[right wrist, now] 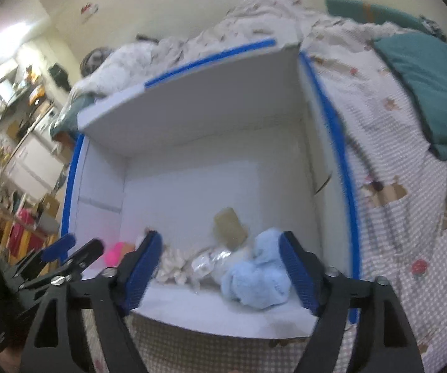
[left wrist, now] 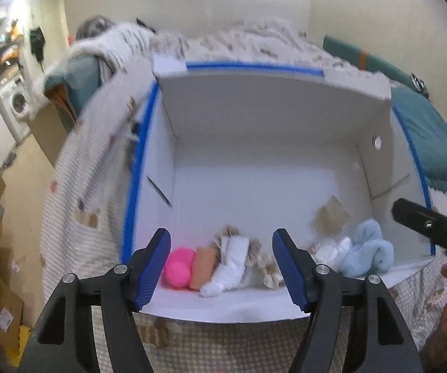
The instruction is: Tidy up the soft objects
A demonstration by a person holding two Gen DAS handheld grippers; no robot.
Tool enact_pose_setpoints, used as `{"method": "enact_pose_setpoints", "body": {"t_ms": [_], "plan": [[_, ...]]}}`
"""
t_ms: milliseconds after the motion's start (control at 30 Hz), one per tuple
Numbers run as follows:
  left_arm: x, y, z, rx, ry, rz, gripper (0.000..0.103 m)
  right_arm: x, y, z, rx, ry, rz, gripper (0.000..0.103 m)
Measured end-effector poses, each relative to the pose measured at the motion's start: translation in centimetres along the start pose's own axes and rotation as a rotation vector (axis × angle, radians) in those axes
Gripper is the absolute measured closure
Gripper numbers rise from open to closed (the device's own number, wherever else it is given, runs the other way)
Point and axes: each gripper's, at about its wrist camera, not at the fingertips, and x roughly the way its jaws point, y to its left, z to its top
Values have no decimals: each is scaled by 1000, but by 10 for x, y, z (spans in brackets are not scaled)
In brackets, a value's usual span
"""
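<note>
Soft items — pink ball [left wrist: 177,268], white sock [left wrist: 228,265], blue towel [right wrist: 256,275] — sit in the box [left wrist: 270,108]. Left gripper [left wrist: 222,269] and right gripper [right wrist: 220,272] gape empty. Probably near done; nothing loose visible on the bed [right wrist: 394,217].

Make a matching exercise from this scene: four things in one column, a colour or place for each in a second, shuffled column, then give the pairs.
Things:
1. ball
2. fluffy towel
3. sock
4. cushion

Descriptions:
A. light blue, at the box's right end
B. teal, on the bedspread outside the box
C. bright pink, at the row's left end
D. white, between the pink and blue items

Pairs: 1-C, 2-A, 3-D, 4-B
</note>
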Motion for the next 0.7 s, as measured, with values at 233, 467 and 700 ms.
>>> {"method": "enact_pose_setpoints", "body": {"t_ms": [233, 467, 700], "plan": [[-34, 12, 6, -11, -102, 8, 36, -29, 4, 3, -16, -113, -35, 0], [-69, 31, -2, -81, -151, -6, 5, -73, 13, -6, -63, -244, -108, 0], [-107, 37, -27, -84, -211, -24, 0, -102, 25, -31, -108, -257, -100, 0]]}}
